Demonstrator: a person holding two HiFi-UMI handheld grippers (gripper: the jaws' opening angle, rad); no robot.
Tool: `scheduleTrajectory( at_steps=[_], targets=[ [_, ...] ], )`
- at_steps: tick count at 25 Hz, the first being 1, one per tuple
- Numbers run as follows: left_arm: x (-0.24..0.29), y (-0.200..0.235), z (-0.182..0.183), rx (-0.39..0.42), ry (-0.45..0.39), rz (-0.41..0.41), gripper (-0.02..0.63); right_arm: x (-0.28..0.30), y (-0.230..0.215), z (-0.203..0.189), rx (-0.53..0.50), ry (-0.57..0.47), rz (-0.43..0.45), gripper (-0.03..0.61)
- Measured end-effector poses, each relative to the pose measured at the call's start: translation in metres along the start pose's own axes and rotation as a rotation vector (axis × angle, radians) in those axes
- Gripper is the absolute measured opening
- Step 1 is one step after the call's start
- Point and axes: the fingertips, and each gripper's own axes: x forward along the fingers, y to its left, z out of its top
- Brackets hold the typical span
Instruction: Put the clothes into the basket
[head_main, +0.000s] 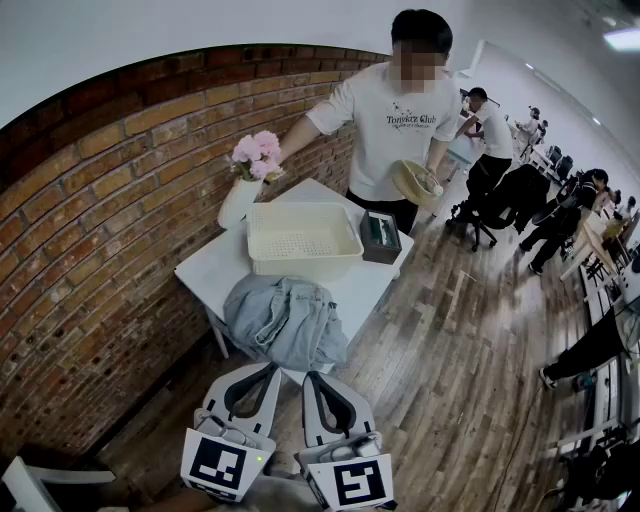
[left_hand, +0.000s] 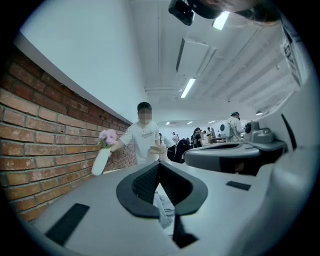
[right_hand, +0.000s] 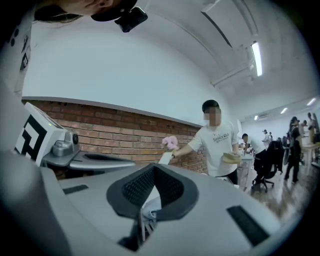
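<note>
A white rectangular table stands beside a red brick wall — a crumpled blue-grey denim garment lies at its near edge, just in front of the cream slotted plastic basket, not inside it. The 2 grippers, left gripper and right gripper, sit side by side just short of the garment — jaws pressed together, gripping nothing

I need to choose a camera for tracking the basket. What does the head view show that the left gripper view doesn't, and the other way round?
Only the head view: the cream basket on the white table, a black box beside it, and the whole denim garment in front. Only the left gripper view: ceiling strip lights, and a close look at the left tool with its jaws together. Both: the person in a white T-shirt, the vase of pink flowers, the brick wall, and the right tool.
</note>
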Motion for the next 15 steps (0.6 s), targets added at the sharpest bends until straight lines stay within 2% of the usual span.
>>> scheduleTrajectory(
  at_steps=[15],
  targets=[
    [-0.017,0.003,-0.005,-0.014,0.007,-0.014,0.008,-0.010,0.016,-0.004,0.010,0.017,-0.037,0.006]
  ],
)
